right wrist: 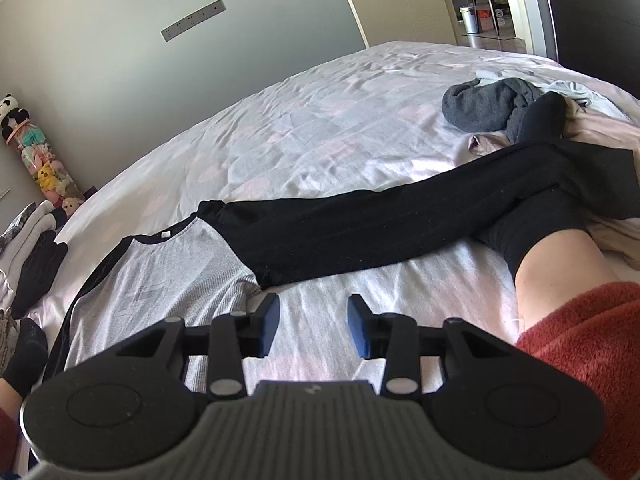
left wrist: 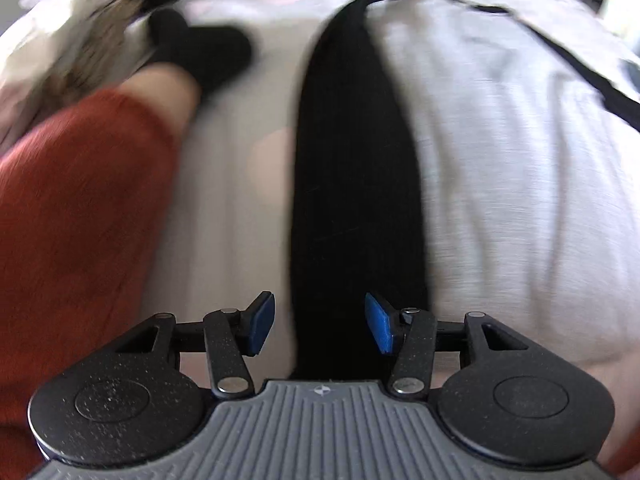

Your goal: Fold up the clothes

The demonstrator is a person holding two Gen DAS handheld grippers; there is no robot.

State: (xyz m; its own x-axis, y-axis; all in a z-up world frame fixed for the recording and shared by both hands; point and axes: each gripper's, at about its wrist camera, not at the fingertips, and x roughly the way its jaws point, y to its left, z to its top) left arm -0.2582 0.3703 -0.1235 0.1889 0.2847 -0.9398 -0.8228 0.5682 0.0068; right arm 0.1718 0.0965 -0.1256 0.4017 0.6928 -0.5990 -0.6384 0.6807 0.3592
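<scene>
The gray shirt (right wrist: 160,280) with black sleeves lies flat on the bed (right wrist: 320,128), likely spread out so it is ready to fold. In the right wrist view its body sits at about 9 o'clock, and one long black sleeve (right wrist: 360,228) stretches out toward 3 o'clock, across to the person's leg (right wrist: 556,264) in a black sock. A pile of other clothes (right wrist: 492,108) waits near 1 o'clock.

The left tongs (left wrist: 320,322) are wide apart and hold nothing. They hang right over the black sleeve (left wrist: 352,160), which runs up toward 12 o'clock. That picture is blurry, so I cannot tell if they touch the cloth. I think they are lined up to pinch the sleeve.

The right tongs (right wrist: 313,326) are also apart and empty. They hover over bare sheet, just beside the shirt's edge at 10 o'clock.
</scene>
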